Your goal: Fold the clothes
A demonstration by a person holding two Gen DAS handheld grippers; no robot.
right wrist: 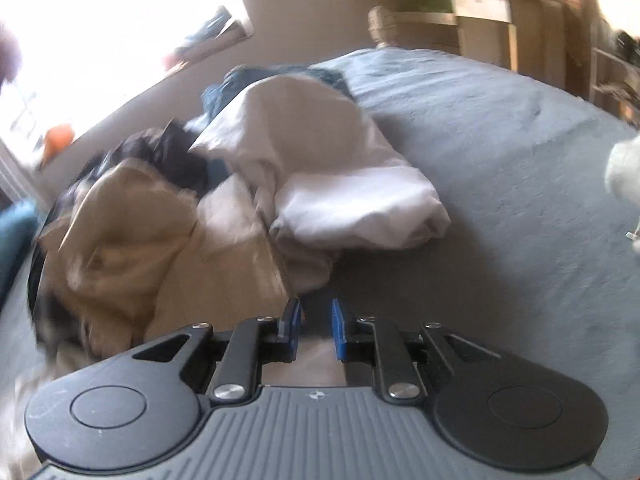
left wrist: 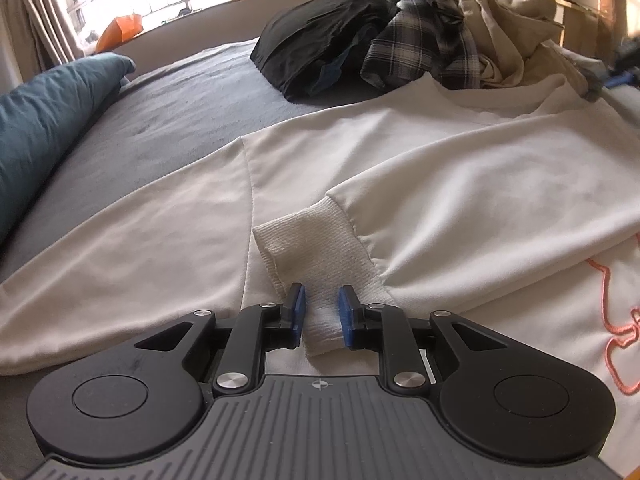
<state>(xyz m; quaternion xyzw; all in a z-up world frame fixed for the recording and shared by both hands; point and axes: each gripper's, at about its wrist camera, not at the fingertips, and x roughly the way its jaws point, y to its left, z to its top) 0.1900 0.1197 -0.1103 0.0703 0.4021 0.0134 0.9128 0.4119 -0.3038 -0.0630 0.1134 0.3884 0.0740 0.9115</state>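
Observation:
A white sweatshirt (left wrist: 440, 160) with an orange outline print (left wrist: 616, 344) lies spread on the grey bed (left wrist: 180, 120). One sleeve is folded across its body, and the ribbed cuff (left wrist: 316, 240) runs between the blue pads of my left gripper (left wrist: 322, 308), which is shut on it. The right wrist view is blurred. My right gripper (right wrist: 316, 320) hangs low over the bed (right wrist: 500, 180) at the edge of a clothes heap. Its fingers stand slightly apart and only shadowed bedding shows between the tips.
A black garment (left wrist: 320, 48), a plaid shirt (left wrist: 420, 48) and beige cloth (left wrist: 508, 32) are piled at the far side. A teal pillow (left wrist: 48, 120) lies left. Crumpled white (right wrist: 340, 184) and beige (right wrist: 132, 232) clothes lie ahead of the right gripper. A wooden desk (right wrist: 500, 12) stands beyond the bed.

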